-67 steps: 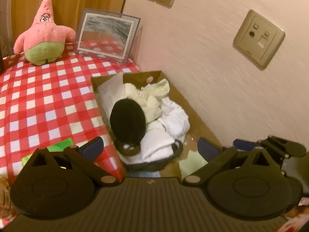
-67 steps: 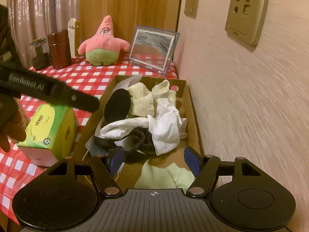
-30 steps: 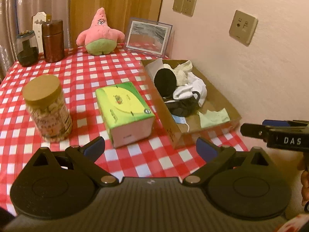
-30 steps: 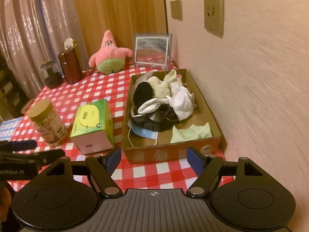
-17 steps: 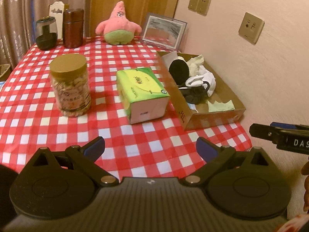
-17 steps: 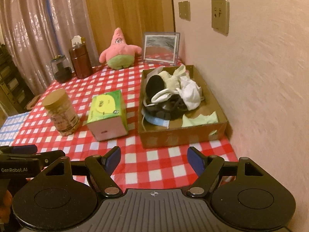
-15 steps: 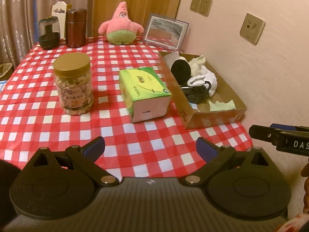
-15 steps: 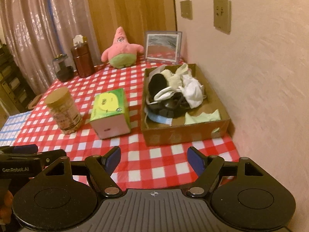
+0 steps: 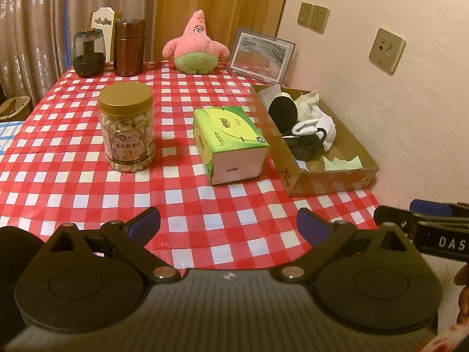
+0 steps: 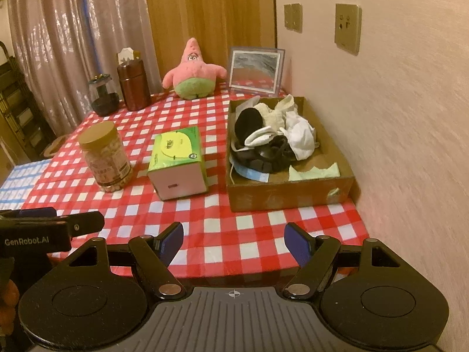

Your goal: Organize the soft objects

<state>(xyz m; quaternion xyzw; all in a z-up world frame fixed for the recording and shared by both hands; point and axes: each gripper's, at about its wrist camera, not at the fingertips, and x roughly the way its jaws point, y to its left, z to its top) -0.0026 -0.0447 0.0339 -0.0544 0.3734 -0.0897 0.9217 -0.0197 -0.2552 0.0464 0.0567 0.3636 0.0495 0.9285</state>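
Note:
A brown cardboard box (image 10: 293,193) stands at the table's right side by the wall; it also shows in the left wrist view (image 9: 331,180). It holds a pile of soft things (image 10: 272,138): black, white and cream cloths, a blue mask and a pale green cloth (image 10: 315,172). A pink star plush (image 10: 193,72) sits at the back of the table. My left gripper (image 9: 228,226) is open and empty over the table's front edge. My right gripper (image 10: 234,239) is open and empty, in front of the box.
A red-checked tablecloth (image 10: 205,217) covers the table. On it stand a green tissue box (image 10: 177,161), a jar of nuts (image 10: 105,157), a brown canister (image 10: 133,85), a dark glass jar (image 10: 102,95) and a framed picture (image 10: 255,70). The wall runs along the right.
Both grippers have pulled back from the box toward the table's front edge, so the whole table has come into view. Both stay open and empty.

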